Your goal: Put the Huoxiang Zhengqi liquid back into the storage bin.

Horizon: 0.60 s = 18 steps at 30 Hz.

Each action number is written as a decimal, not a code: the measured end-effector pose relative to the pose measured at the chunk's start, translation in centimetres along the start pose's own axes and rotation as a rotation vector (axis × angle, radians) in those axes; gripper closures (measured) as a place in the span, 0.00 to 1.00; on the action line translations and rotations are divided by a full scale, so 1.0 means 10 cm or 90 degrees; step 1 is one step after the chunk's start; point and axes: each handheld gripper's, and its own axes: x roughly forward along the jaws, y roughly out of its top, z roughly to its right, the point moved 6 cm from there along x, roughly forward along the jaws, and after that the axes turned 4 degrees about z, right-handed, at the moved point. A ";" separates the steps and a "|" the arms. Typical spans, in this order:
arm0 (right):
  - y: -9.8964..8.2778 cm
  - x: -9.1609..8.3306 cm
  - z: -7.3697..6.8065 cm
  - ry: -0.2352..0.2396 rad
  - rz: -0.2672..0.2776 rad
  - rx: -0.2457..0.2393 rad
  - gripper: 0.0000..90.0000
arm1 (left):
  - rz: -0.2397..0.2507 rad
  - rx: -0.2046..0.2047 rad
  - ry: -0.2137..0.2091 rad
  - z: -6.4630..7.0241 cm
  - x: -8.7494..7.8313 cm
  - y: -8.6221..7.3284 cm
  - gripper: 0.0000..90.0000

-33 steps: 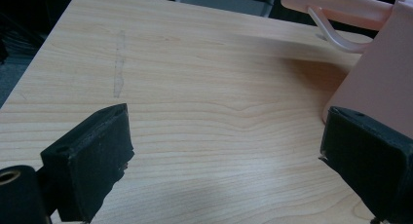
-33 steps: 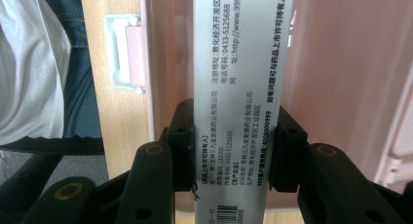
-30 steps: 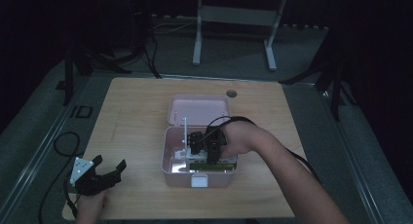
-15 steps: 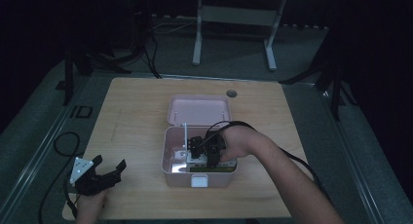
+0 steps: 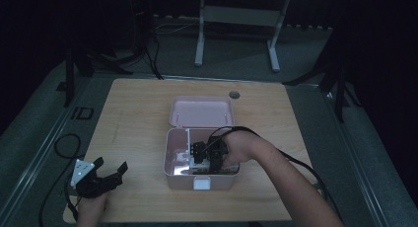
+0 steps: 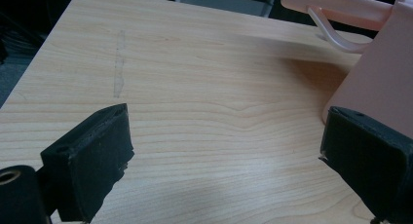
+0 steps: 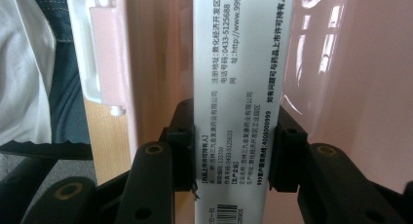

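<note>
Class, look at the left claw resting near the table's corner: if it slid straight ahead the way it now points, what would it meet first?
Probably the side wall of the open pink plastic box; the left claw faces bare light wooden table before it, though depth is unclear.

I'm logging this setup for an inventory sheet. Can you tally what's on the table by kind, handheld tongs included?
Pink storage box, lid open: 1
White printed carton, gripped by the right tongs inside the box: 1
Handheld tongs: 2, the left tongs resting open on the table
Total: 4
</note>
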 end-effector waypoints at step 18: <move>-0.01 0.21 0.07 0.001 0.008 0.001 0.68 | 0.000 0.000 -0.001 -0.01 -0.01 0.00 0.05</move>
